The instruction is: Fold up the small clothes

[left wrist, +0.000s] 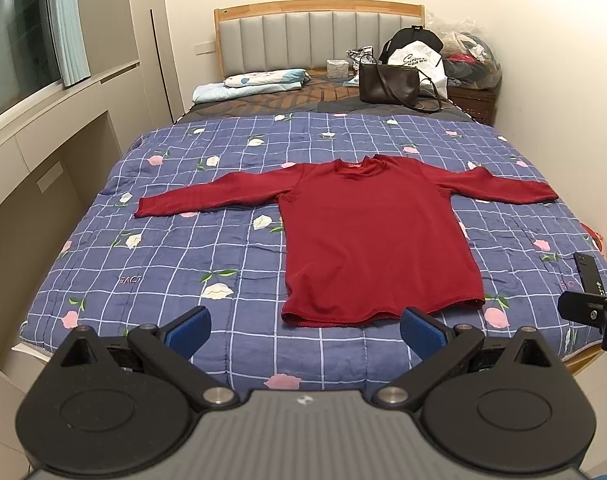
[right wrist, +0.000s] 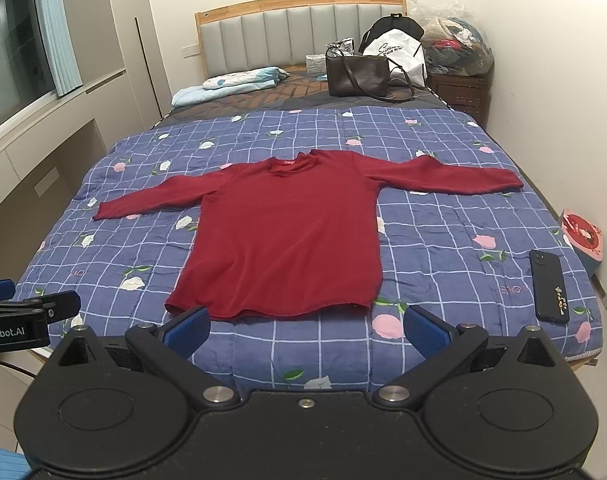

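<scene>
Risk of pinching quilt (right wrist: 423, 240) along with hem: red long-sleeved top (right wrist: 287, 232) flat on bed ahead of both hand-held grippers, left hand-held gripper (left wrist: 305, 326) and right hand-held gripper (right wrist: 305, 326) wide open, empty.

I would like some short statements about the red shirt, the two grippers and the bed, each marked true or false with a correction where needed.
1. The red long-sleeved shirt lies flat with both sleeves spread out. True.
2. The left gripper is shut on the shirt's hem. False: its jaws stand wide open and hold nothing.
3. A black phone lies on the blue checked quilt, to the right of the shirt. True.
4. The right gripper holds a sleeve. False: it is open and empty.
5. The brown handbag rests on the shirt. False: it stands apart, near the headboard.
</scene>
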`<state>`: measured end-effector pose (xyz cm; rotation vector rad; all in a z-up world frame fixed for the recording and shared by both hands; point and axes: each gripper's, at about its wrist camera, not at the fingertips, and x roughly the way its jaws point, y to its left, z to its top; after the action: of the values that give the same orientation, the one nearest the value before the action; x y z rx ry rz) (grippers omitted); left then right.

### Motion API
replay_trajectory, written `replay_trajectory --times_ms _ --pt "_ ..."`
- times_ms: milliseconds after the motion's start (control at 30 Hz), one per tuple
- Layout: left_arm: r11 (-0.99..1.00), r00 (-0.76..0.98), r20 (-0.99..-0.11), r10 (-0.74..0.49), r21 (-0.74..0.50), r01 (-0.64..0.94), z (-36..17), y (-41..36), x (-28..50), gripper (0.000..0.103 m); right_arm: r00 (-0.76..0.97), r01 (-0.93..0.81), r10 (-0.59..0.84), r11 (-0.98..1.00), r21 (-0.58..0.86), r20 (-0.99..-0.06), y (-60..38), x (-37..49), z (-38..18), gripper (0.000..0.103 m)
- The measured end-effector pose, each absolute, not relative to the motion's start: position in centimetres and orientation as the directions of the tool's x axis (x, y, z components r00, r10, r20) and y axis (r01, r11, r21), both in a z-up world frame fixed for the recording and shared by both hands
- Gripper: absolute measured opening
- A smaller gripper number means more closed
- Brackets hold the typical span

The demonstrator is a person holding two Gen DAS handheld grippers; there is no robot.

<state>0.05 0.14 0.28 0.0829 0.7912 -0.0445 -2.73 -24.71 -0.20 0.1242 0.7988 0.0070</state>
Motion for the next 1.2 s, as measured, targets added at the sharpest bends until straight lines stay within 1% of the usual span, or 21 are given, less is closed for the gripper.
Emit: replay_trajectory --times_ms 1200 --pt "0.996 0.703 -0.711 -0.012 0.055 0.073 0.12 0.27 -0.03 0.103 0.695 0.042 0.050 0.993 0.111 -0.717 -24.46 -2.62 -0.38 0.103"
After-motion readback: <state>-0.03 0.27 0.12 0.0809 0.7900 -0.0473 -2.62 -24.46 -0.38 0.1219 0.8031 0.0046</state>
